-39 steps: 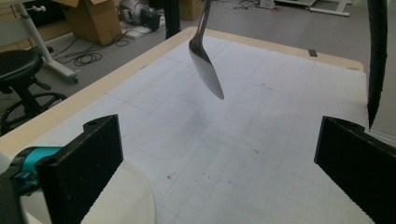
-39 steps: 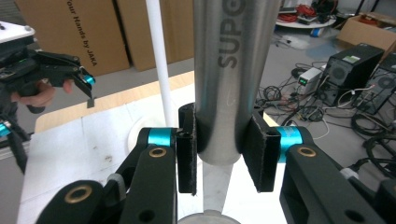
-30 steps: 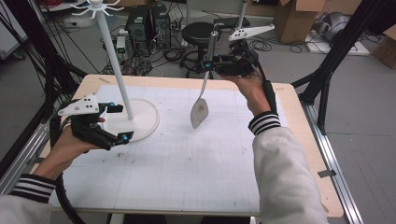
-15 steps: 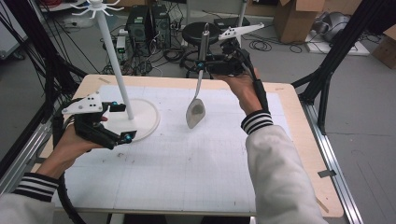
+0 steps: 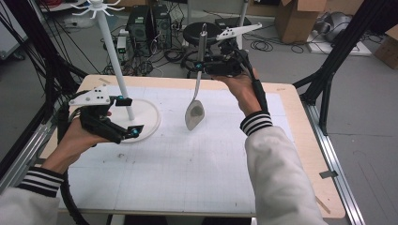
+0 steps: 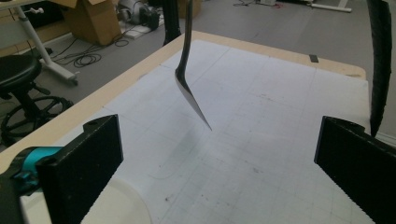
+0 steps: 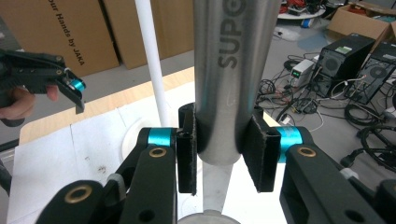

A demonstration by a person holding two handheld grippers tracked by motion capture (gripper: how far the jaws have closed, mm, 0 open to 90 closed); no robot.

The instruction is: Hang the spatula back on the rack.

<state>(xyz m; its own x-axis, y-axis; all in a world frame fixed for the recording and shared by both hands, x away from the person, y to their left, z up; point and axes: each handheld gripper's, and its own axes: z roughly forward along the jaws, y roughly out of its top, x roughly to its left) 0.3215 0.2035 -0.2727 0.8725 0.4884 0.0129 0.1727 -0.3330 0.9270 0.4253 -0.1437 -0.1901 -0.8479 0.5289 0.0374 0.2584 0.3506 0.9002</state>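
Brushed, satin-grey metal spoon (image 5: pixel 195 114) clamped in my right gripper (image 7: pixel 218 154), whose matt black plastic jaws carry rough ribbed pads and glossy teal collars. My left gripper (image 5: pixel 123 127) looks the same. White matt gridded paper covers the pale wood table (image 5: pixel 300 117); smooth white plastic stand (image 5: pixel 141 117).

Right claw (image 5: pixel 199 65) clamped on ladle (image 5: pixel 195 112) handle, ladle hanging upright, bowl low above counter (image 5: pixel 187 183). Left claw (image 5: pixel 129 117) spread wide at white stand (image 5: pixel 141 123) base, pole between jaws.
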